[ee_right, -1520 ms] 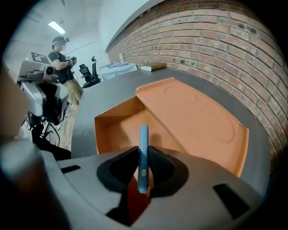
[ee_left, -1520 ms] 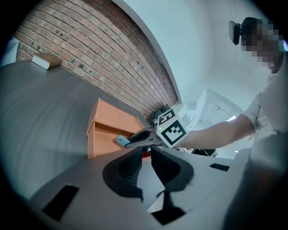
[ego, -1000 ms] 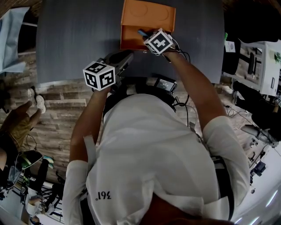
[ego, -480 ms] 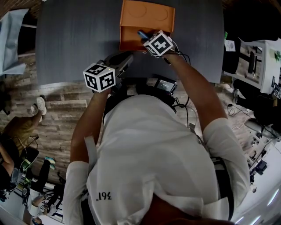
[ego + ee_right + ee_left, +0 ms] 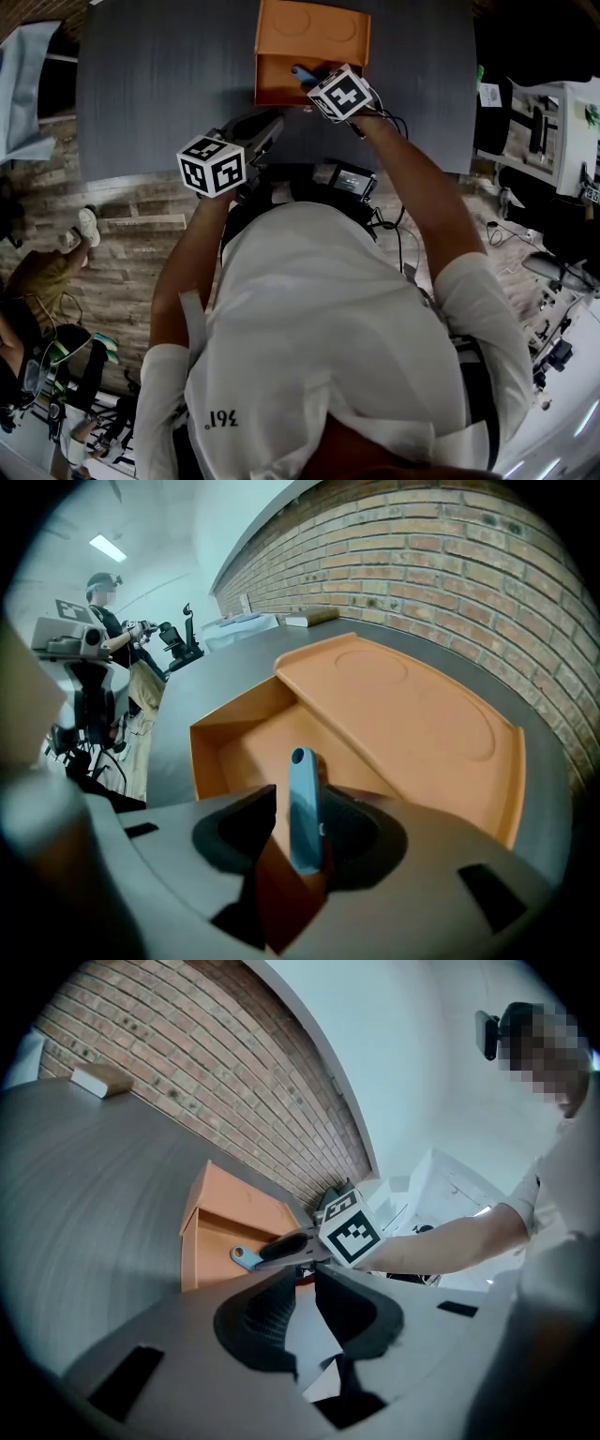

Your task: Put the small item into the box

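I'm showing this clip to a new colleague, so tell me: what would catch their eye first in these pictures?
The orange box stands out, open on the dark grey table. At its open compartment the right tool's jaws are opening, with a small blue item sticking out between them. The left tool hangs open and empty near the table's near edge.

The head view looks steeply down from above the person's white shirt (image 5: 319, 319) onto the dark grey tabletop (image 5: 159, 84). The right gripper view sits close, looking into the open orange box (image 5: 234, 752); the left gripper view faces that box from farther back, seemingly tilted.
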{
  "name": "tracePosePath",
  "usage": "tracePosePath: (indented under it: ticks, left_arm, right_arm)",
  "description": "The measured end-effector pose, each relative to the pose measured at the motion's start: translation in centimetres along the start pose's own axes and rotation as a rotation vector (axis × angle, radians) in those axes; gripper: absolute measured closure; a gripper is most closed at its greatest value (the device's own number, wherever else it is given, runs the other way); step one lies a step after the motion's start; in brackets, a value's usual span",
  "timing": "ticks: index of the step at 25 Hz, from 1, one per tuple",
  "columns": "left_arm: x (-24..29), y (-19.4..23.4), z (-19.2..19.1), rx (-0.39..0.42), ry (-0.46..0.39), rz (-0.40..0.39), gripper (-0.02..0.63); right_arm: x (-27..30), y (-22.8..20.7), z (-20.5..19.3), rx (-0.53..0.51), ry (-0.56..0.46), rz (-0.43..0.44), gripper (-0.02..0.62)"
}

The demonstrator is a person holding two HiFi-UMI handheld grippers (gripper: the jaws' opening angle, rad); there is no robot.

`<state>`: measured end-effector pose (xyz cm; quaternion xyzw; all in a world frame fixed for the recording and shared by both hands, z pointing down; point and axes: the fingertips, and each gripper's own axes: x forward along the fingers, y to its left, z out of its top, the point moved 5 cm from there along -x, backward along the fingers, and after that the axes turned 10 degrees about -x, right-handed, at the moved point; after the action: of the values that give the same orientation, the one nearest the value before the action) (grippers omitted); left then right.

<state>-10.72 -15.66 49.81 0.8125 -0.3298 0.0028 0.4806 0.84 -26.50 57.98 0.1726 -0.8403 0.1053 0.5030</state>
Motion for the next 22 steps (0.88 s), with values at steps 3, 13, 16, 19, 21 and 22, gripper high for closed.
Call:
tracePosePath:
  ticks: [3, 13, 16, 19, 21, 22]
  left_arm:
    - [-0.1, 0.0, 0.0, 0.0, 0.0, -0.002, 0.535]
    - [-0.3, -0.3, 0.0, 0.005, 0.0, -0.001, 0.535]
    - [-0.3, -0.4, 0.2, 0.008, -0.003, -0.002, 0.535]
    - [-0.4, -0.6, 0.3, 0.007, -0.012, -0.003, 0.535]
    - [-0.5, -0.8, 0.4, 0.009, -0.02, -0.006, 0.535]
    - [-0.5, -0.8, 0.5, 0.01, -0.025, -0.007, 0.535]
  right_arm:
    - [-0.1, 0.0, 0.1, 0.001, 0.001, -0.003, 0.426]
    - [-0.7, -0.4, 0.1, 0.01, -0.024, -0.054, 0.426]
    - [-1.3, -0.6, 0.1, 0.022, -0.038, -0.075, 0.426]
    - [-1.9, -0.5, 0.3, 0.02, -0.062, -0.091, 0.426]
    - [-2.4, -0.5, 0.5, 0.02, -0.076, -0.104, 0.428]
    - [-2.7, -0.5, 0.5, 0.02, -0.08, -0.112, 0.43]
